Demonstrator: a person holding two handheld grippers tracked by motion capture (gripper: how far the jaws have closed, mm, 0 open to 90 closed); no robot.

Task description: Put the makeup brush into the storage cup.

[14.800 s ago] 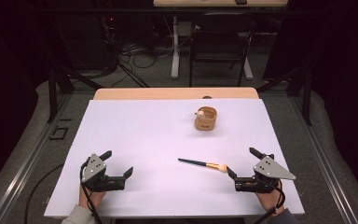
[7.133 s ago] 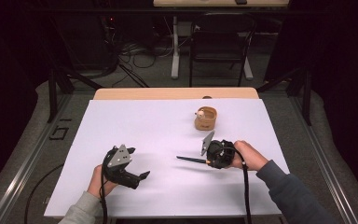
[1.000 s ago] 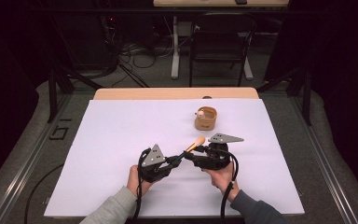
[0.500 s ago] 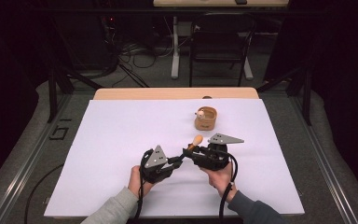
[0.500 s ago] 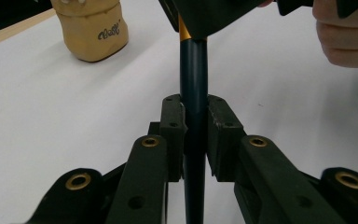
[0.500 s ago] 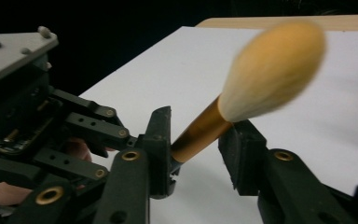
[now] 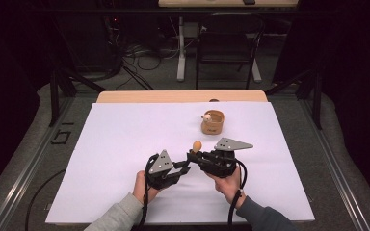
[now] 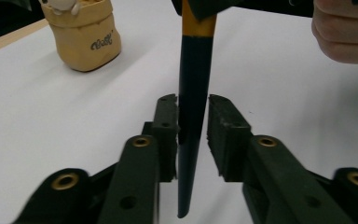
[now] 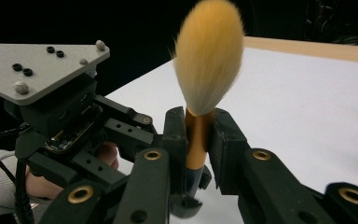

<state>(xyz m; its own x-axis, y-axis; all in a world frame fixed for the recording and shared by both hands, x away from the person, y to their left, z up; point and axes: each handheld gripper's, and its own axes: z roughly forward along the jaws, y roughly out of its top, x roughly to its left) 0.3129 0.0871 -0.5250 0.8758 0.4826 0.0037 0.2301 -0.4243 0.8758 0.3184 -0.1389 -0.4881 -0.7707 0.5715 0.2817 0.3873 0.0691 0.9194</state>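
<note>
now the right tongs clamp the brush upright, left tongs loosening.

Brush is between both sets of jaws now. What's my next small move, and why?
Probably open the left gripper a little wider and draw it back. The right gripper is clamped on the brush at its gold ferrule, while the left jaws have just been opening, with a gap beside the dark handle. Then carry the brush toward the small pot.
</note>
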